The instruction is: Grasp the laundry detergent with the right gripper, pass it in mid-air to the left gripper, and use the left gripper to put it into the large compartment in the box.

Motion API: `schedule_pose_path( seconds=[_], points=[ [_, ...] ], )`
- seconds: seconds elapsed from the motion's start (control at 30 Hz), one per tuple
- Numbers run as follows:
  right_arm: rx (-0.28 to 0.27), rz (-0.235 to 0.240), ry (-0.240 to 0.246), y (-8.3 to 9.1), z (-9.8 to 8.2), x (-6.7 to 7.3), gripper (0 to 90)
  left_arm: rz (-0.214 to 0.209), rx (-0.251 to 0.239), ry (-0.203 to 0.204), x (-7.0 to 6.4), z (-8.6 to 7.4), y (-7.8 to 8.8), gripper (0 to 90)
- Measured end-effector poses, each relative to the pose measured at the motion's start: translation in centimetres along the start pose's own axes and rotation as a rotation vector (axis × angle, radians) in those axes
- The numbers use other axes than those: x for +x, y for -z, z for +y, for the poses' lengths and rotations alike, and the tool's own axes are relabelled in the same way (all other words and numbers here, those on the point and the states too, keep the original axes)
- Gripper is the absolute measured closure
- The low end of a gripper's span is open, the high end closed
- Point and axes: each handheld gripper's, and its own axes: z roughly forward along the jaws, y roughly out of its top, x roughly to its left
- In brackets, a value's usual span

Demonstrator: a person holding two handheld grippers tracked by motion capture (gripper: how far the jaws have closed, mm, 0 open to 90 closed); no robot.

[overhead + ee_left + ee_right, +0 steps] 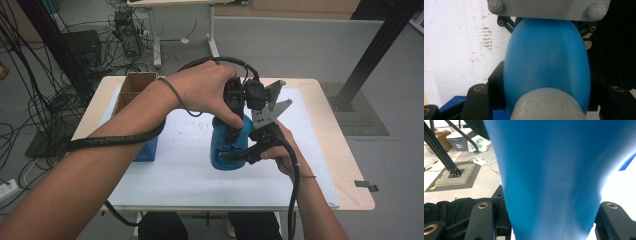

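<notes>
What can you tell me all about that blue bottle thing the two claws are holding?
The blue bottle looks like smooth, glossy plastic with a rounded, bulging body and a faint seam down its side. One end has a pale grey cap or collar. It is held above the white table mat, tilted rather than upright. The left claw pinches it from above, and the right claw clamps it from the side. Both are shut on it.
</notes>
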Motion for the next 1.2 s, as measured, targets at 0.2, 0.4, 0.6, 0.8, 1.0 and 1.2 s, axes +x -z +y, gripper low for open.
schedule_pose_path(
  seconds=[0.2,0.4,0.6,0.8,1.0,1.2],
  points=[
    [-0.002,0.002,0.001,-0.02,0.00,-0.07,42.1,0.000,-0.002,0.002,0.02,-0.05,0.01,38.0],
    [0.000,0.002,0.002,0.04,0.05,-0.05,42.0,0.001,-0.005,0.001,-0.04,-0.13,0.07,38.0],
    [-0.001,0.001,-0.001,-0.01,0.08,0.00,42.0,0.002,-0.010,0.002,-0.06,-0.30,0.10,38.1],
    [-0.004,0.006,-0.001,-0.07,0.11,-0.12,42.0,-0.001,-0.013,0.004,0.04,-0.45,0.18,38.1],
    [-0.004,0.006,0.000,-0.11,0.13,-0.11,42.0,0.003,-0.018,0.005,-0.06,-0.60,0.15,38.1],
    [-0.017,0.006,0.003,-0.10,-0.02,-0.06,41.6,0.005,-0.019,0.003,-0.13,-0.74,0.43,38.3]
  ],
)
